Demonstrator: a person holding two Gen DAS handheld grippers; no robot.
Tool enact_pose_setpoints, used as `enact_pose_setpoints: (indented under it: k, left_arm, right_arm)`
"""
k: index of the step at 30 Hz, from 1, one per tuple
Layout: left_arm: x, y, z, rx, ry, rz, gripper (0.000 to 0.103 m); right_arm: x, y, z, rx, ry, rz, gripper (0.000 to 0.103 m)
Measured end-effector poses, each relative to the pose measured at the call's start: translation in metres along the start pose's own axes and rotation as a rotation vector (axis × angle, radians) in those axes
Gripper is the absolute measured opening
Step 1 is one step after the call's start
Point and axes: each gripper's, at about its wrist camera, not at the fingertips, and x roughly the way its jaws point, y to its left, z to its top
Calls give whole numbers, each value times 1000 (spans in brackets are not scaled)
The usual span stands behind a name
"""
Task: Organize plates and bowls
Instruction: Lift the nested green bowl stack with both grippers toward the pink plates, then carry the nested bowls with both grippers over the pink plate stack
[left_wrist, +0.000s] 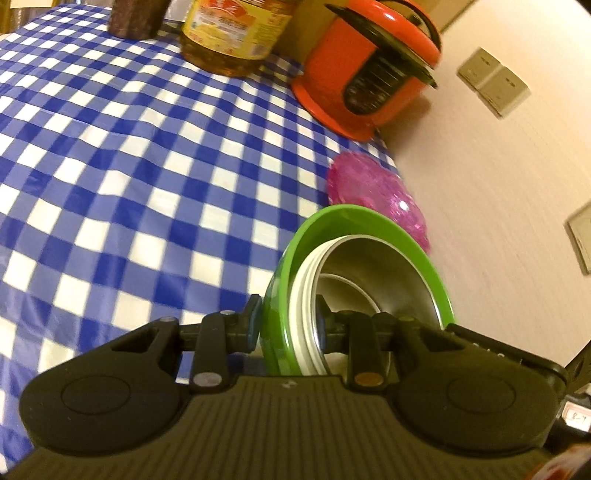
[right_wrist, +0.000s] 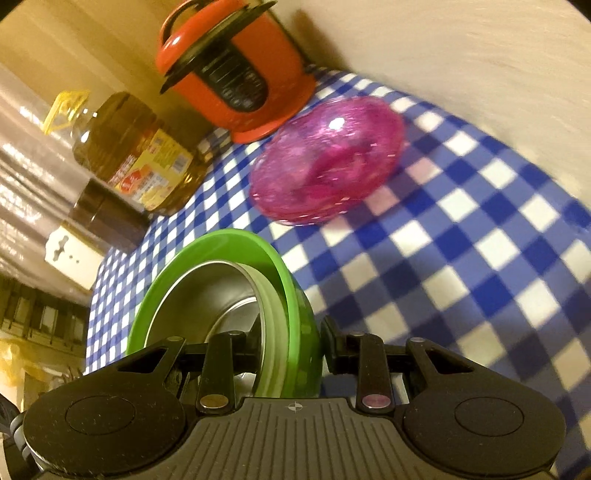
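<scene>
A green bowl (left_wrist: 354, 218) with a steel inner lining (left_wrist: 384, 273) is held up off the checked table by both grippers. My left gripper (left_wrist: 288, 325) is shut on its rim, one finger outside and one inside. My right gripper (right_wrist: 288, 350) is shut on the opposite side of the green bowl (right_wrist: 229, 240), whose steel inside (right_wrist: 221, 295) faces the camera. A pink translucent plate (left_wrist: 369, 188) lies on the table beyond the bowl; it also shows in the right wrist view (right_wrist: 328, 158), near the wall.
A blue-and-white checked tablecloth (left_wrist: 129, 155) covers the table. An orange rice cooker (left_wrist: 369, 62) stands at the back by the wall. A large oil bottle (left_wrist: 229, 33) and a dark jar (left_wrist: 136, 18) stand beside it. The wall (left_wrist: 498, 184) runs along the table's edge.
</scene>
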Motion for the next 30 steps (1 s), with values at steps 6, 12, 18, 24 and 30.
enact_pose_setpoints:
  k: [6, 12, 18, 24, 30]
  left_arm:
    - [-5, -21, -15, 31, 15, -12, 25]
    - [-6, -40, -25, 56, 21, -20, 25]
    - [-6, -54, -32, 76, 26, -26, 25]
    - [-5, -56, -33, 81, 28, -28, 25]
    - [-5, -57, -33, 85, 27, -27, 25]
  right_arm:
    - [-25, -17, -1, 24, -16, -10, 30]
    - [-43, -31, -2, 43, -35, -16, 30]
    - [-55, -41, 0, 57, -45, -18, 30]
    - [-58, -43, 1, 62, -47, -17, 30]
    - [-58, -44, 2, 68, -46, -13, 30]
